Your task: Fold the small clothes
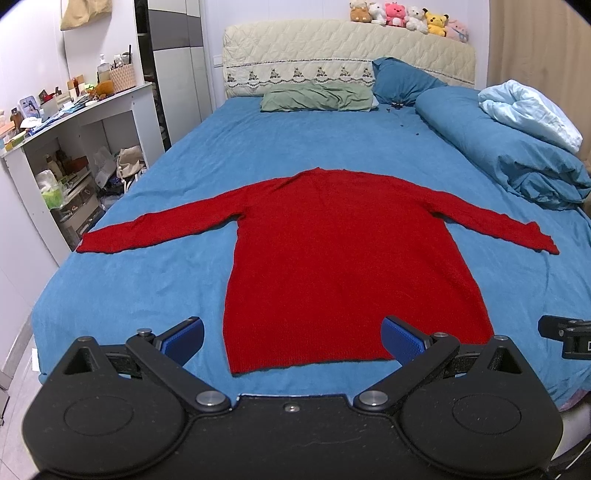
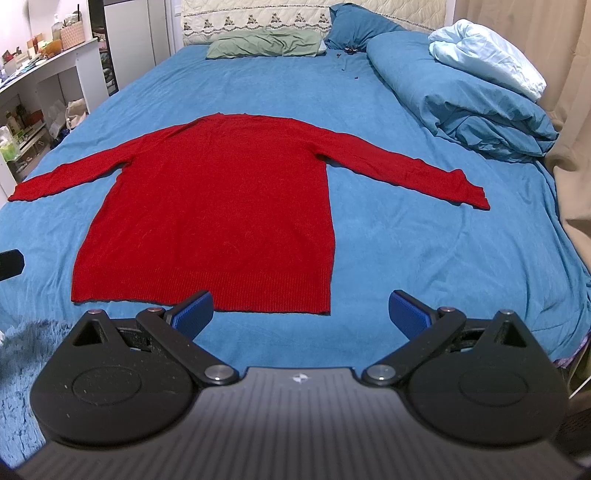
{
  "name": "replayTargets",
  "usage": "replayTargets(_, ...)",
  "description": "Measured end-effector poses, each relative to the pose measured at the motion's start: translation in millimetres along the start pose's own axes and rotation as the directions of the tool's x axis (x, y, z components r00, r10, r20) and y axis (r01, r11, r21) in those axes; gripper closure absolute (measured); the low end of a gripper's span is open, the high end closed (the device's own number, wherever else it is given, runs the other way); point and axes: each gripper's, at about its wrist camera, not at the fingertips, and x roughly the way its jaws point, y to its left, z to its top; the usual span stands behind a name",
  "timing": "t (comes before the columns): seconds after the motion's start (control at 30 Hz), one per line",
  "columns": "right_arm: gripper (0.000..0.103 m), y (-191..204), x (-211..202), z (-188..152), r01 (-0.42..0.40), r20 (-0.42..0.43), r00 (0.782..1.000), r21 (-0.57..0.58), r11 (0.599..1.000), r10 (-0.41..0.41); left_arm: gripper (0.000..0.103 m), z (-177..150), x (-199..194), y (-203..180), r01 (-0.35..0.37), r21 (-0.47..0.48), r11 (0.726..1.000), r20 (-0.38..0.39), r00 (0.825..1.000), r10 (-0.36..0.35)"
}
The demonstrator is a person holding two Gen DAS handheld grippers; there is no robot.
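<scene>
Both grippers' fingers (image 1: 183, 338) apart, above sweater (image 1: 332, 258).

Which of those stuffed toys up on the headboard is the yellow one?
The yellow plush, second from the right end of the row on the headboard. Its neighbours are white and pale pink; the others are brown, white and bright pink.

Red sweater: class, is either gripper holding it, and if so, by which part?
Neither. The left gripper and right gripper are both open above the bed, and the red sweater lies flat, ungrasped.
</scene>
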Motion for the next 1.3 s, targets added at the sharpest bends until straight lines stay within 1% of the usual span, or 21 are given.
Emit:
replayTargets(0.07, 0.000, -0.4, -1.3, 6.1, 0.001, 0.004, 1.000, -0.001, 1.000, -0.001, 0.000, 11.1, 1.0, -0.5, 0.003, 0.003, 1.000, 0.020, 1.000, -0.003)
replayTargets(0.17, 0.000, -8.1, 0.6, 20.7, -0.002, 0.010, 1.000, 0.022, 1.000, 0.002, 0.000, 37.7, 8.0, -3.2, 0.012, 0.011, 1.000, 0.063, 0.998, -0.013)
replayTargets(0.3, 0.000, -32.9, 12.5, 50.0, 0.023, 0.030, 0.999, 0.073, 0.997, -0.025, 0.000, 82.7, 32.8, -11.0, 0.068, 0.021, 0.997, 0.109, 0.992, -0.070)
replayTargets(0.47, 0.000, -77.1, 42.6, 93.8, 0.102, 0.055, 0.992, 0.169, 0.980, -0.112, 0.000, 141.1, 84.1, -39.9, 0.087, 0.093, 0.992, 0.156, 0.983, -0.101)
replayTargets(0.6, 0.000, -120.0, 84.7, 122.3, 0.129, 0.073, 0.985, 0.273, 0.953, -0.154, 0.000, 176.1, 142.0, -60.0, 0.153, 0.071, 0.986, 0.142, 0.976, -0.162)
replayTargets(0.7, 0.000, -147.0, 125.9, 134.9, 0.161, 0.080, 0.978, 0.312, 0.936, -0.195, 0.000, 193.8, 189.6, -78.6, 0.168, 0.076, 0.983, 0.123, 0.977, -0.176)
replayTargets(0.83, 0.000, -177.8, 187.1, 140.5, 0.196, 0.073, 0.969, 0.363, 0.911, -0.237, 0.000, 206.5, 252.2, -99.4, 0.182, 0.084, 0.980, 0.079, 0.979, -0.189)
replayTargets(0.87, 0.000, -184.9, 201.3, 139.1, 0.198, 0.070, 0.968, 0.383, 0.902, -0.242, 0.000, 208.1, 272.0, -104.5, 0.188, 0.081, 0.979, 0.061, 0.979, -0.193)
replayTargets(1.0, 0.000, -212.4, 256.2, 129.4, 0.190, 0.063, 0.967, 0.476, 0.859, -0.248, 0.000, 208.0, 330.8, -118.5, 0.202, 0.078, 0.976, 0.003, 0.979, -0.203)
replayTargets(1.07, 0.000, -222.9, 280.0, 122.0, 0.189, 0.061, 0.964, 0.520, 0.833, -0.257, 0.000, 204.1, 359.9, -125.1, 0.219, 0.065, 0.974, -0.038, 0.975, -0.217)
replayTargets(1.13, 0.000, -235.3, 303.8, 111.4, 0.175, 0.059, 0.965, 0.580, 0.796, -0.255, 0.000, 199.1, 381.8, -129.1, 0.232, 0.059, 0.971, -0.068, 0.971, -0.228)
replayTargets(1.17, 0.000, -241.9, 314.2, 105.0, 0.163, 0.060, 0.966, 0.614, 0.773, -0.252, 0.000, 195.0, 393.2, -131.5, 0.233, 0.059, 0.971, -0.082, 0.970, -0.228)
replayTargets(1.27, 0.000, -258.1, 340.8, 90.4, 0.143, 0.066, 0.965, 0.679, 0.720, -0.254, 0.000, 184.6, 422.1, -139.3, 0.226, 0.067, 0.972, -0.124, 0.968, -0.216)
replayTargets(1.3, 0.003, -263.2, 348.8, 86.8, 0.136, 0.070, 0.965, 0.694, 0.707, -0.253, 0.000, 181.7, 430.7, -142.9, 0.224, 0.067, 0.972, -0.138, 0.967, -0.213)
